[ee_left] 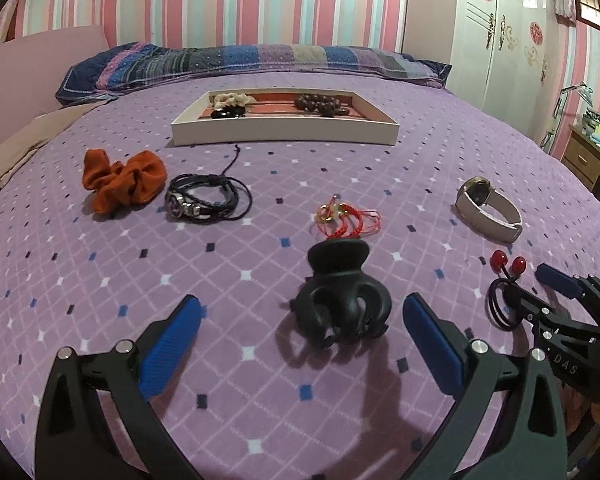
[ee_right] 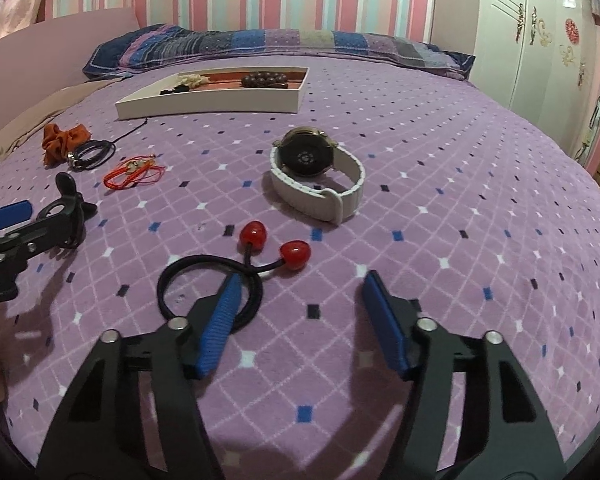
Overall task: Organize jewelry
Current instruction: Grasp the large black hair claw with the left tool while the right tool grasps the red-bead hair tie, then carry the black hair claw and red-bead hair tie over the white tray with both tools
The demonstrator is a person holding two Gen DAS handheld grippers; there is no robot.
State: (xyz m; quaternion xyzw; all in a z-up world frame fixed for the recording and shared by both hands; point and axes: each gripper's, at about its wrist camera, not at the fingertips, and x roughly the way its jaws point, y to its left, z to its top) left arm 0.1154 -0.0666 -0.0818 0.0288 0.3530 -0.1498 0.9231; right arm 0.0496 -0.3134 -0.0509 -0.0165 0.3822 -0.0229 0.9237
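Observation:
My left gripper (ee_left: 300,312) is open, its blue pads on either side of a black claw hair clip (ee_left: 342,304) lying on the purple bed cover. My right gripper (ee_right: 300,284) is open just behind a black hair tie with two red beads (ee_right: 274,248); its left pad lies over the tie's loop. A white-strap watch (ee_right: 320,176), a red cord bracelet (ee_left: 346,218), a black leather bracelet (ee_left: 208,198) and an orange scrunchie (ee_left: 120,180) lie loose on the bed. A white tray (ee_left: 284,130) holds brown beads (ee_left: 320,105) and scrunchies.
A patterned pillow (ee_left: 252,60) lies behind the tray at the striped wall. A white wardrobe (ee_right: 540,40) stands at the right, with a wooden desk (ee_left: 588,152) beside the bed's right edge.

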